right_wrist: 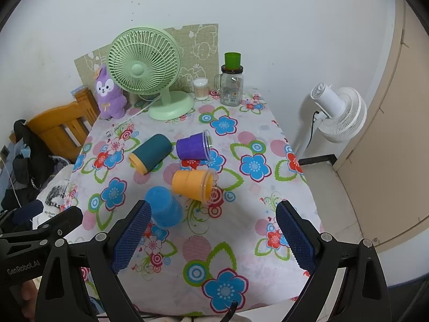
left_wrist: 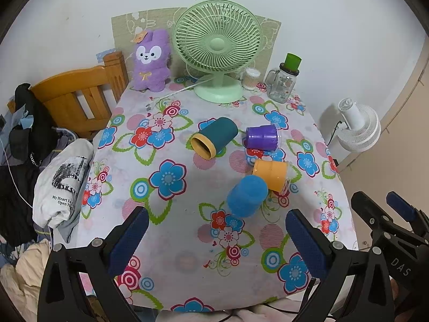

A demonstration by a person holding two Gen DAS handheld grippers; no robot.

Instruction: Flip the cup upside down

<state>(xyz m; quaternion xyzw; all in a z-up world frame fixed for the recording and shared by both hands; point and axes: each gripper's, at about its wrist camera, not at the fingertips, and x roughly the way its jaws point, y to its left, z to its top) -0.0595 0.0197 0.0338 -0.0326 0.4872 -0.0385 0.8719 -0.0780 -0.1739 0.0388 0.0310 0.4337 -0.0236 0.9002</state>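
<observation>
The blue cup (left_wrist: pixel 247 196) already stands upside down, three cups lie sideways, and both grippers (left_wrist: pixel 217 237) (right_wrist: pixel 213 234) hover with jaws wide, holding nothing.

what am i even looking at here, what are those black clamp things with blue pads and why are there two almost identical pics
Those black clamps are hand-held grippers, one in each of a person's hands, with no robot arm. Each carries a wide-angle camera looking along its fingers, so you get one picture per hand. The left gripper and right gripper are both open and hold nothing. Below is a table with a flowered cloth. On it lie a teal cup, a purple cup and an orange cup, all on their sides, while the blue cup appears to stand mouth-down already. At the back stand a green fan, a plush toy and a glass jar.
</observation>
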